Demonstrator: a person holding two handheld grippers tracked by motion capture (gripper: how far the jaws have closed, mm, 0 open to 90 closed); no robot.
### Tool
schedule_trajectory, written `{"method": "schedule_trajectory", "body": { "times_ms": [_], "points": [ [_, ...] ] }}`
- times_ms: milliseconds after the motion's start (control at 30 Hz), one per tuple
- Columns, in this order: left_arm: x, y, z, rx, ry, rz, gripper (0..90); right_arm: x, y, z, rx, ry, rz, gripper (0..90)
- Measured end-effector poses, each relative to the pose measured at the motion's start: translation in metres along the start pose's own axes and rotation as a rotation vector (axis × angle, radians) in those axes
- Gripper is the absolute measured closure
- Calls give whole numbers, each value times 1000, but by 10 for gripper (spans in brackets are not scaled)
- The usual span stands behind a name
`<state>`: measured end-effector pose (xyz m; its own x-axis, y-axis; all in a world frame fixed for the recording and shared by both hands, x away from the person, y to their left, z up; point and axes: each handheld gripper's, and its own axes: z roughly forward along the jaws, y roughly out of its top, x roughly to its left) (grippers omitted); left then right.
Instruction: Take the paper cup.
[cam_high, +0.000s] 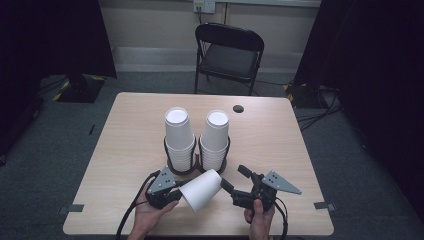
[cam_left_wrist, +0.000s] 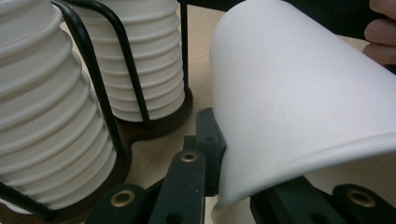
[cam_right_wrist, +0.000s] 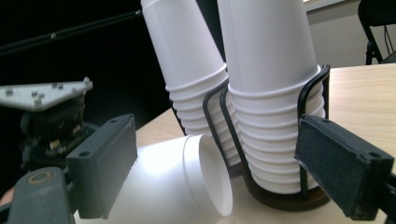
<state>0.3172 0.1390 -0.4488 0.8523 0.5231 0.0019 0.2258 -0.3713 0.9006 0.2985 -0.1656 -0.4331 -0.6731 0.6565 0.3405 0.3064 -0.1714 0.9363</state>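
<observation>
Cup (cam_high: 201, 190) sits tilted, rim clamped in left hand-held gripper (cam_high: 172, 196); right hand-held gripper (cam_high: 235, 181) gapes empty beside it.

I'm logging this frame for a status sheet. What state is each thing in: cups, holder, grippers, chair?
Loose paper cup: on its side, rim clamped by the left gripper, base pointing toward the right gripper.
Left gripper: shut on the cup's rim.
Right gripper: open, jaws wide apart, holding nothing.
Left cup stack: upside down, nested, standing in the holder.
Right cup stack: upside down, nested, standing in the holder.
Wire holder: upright on the table.
Folding chair: unfolded, unoccupied.
</observation>
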Motion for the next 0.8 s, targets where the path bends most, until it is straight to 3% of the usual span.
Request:
{"method": "schedule_trajectory", "body": {
  "times_ms": [200,300,467,600,800],
  "points": [
    [4,7,1,65,-11,4,856,0,-6,-3,28,9,-31,124],
    [7,10,1,90,-13,-7,856,1,-9,-4,40,-6,-94,124],
    [11,16,2,159,-50,-10,856,4,-15,-4,55,26,-199,125],
    [12,20,5,196,-63,-18,855,10,-22,-1,60,22,-283,122],
    [15,30,8,267,-70,-1,855,14,-29,5,107,70,-326,125]
  ]
}}
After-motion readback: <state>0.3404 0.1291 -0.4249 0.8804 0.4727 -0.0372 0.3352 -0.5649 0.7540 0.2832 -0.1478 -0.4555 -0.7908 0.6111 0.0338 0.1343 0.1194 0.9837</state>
